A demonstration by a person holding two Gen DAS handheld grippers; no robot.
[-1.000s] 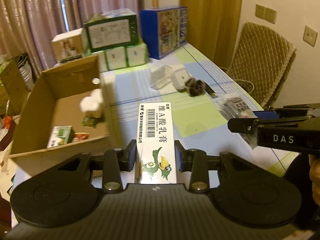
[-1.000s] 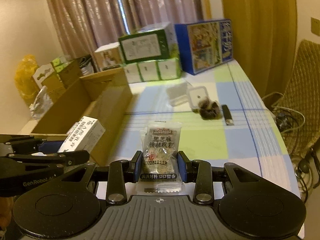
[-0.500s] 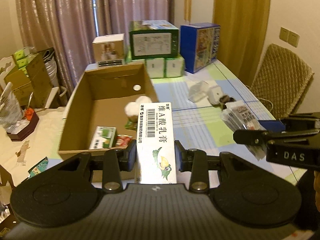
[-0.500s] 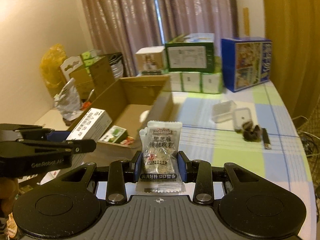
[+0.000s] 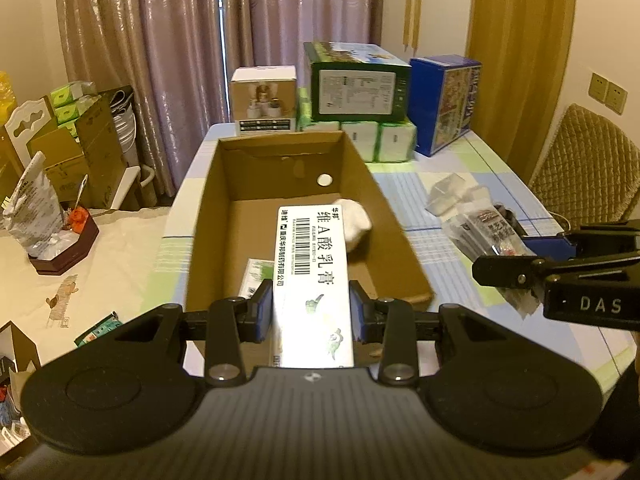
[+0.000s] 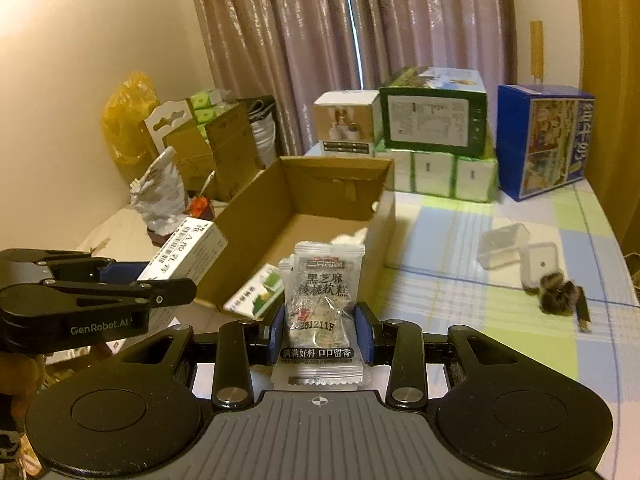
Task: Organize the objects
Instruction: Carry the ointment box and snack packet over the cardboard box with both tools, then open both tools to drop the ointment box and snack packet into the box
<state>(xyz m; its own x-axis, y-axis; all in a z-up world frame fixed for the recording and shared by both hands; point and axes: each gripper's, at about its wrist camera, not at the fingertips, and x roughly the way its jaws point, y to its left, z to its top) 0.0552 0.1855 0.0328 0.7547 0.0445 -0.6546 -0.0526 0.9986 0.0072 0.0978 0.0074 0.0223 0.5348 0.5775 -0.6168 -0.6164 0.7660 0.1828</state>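
My left gripper (image 5: 312,312) is shut on a long white ointment box (image 5: 310,264) with a barcode and green print, held over the near end of an open cardboard box (image 5: 200,216). Inside that box lie a green-and-white packet (image 5: 254,280) and a white wad (image 5: 354,220). My right gripper (image 6: 320,328) is shut on clear snack packets (image 6: 322,292) with black print, just right of the cardboard box (image 6: 384,216). The left view shows the right gripper (image 5: 500,264) at the right with the snack packets (image 5: 484,232); the right view shows the left gripper (image 6: 160,292) and ointment box (image 6: 184,252).
Stacked green, white and blue cartons (image 5: 356,92) stand at the table's far end. Clear plastic tubs (image 6: 516,252), a dark furry clump (image 6: 558,298) and a black stick (image 6: 584,312) lie on the checked cloth at right. A padded chair (image 5: 588,160) stands to the right, clutter (image 5: 60,160) to the left.
Both grippers have swung left, so the cardboard box now lies straight ahead of the left one. The ointment box now hangs over its near end. Both grips are unchanged.
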